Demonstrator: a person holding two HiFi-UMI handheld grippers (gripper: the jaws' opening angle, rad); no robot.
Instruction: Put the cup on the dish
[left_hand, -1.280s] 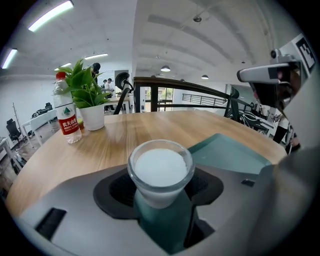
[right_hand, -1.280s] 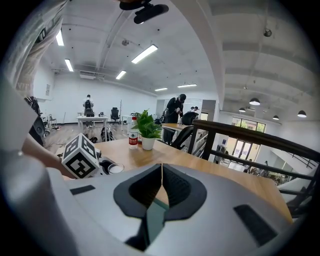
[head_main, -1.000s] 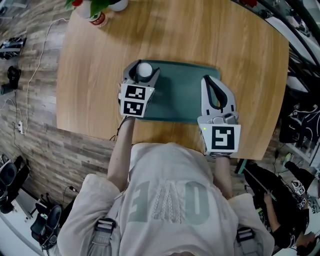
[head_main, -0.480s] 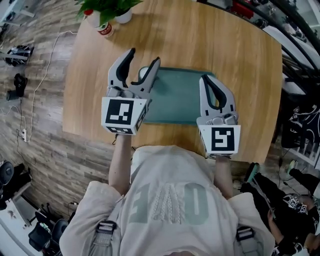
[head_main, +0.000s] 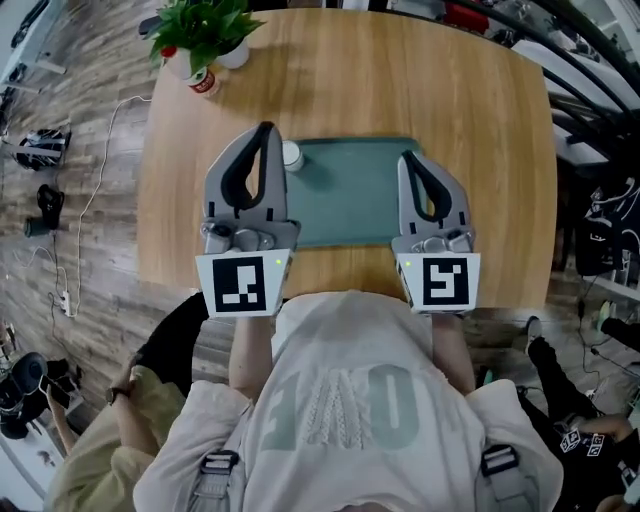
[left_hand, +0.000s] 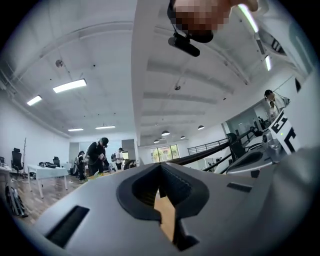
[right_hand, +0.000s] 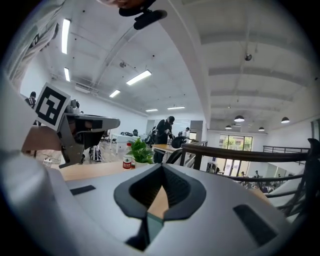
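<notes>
— Starting with the biggest thing: how much room is there round the fingers?
— Plenty. The wooden table (head_main: 450, 100) runs wide ahead of both pairs of fingers, bare wood to its rounded far edge. Its near edge lies under the gripper bodies. The green mat (head_main: 350, 190) fills the space between the two grippers, its far edge about level with the fingertips.
— And the grippers?
— The left gripper (head_main: 265, 130) has its fingers pressed together with nothing between them, and the right gripper (head_main: 409, 158) likewise. Through the right one's gap only wood and a strip of mat show.
— Anything to read?
— Each gripper's cube bears black-and-white square markers. Far ahead and left of the left fingers stands a potted plant (head_main: 205, 30). Beside it is a small bottle (head_main: 204, 82) with a red label, its print too small to read.
— The cup?
— The white cup (head_main: 292, 155) sits at the mat's far left corner, just right of the left fingertips and well apart from the right ones. The left fingers cover its left side, and I cannot make out what lies under it.
</notes>
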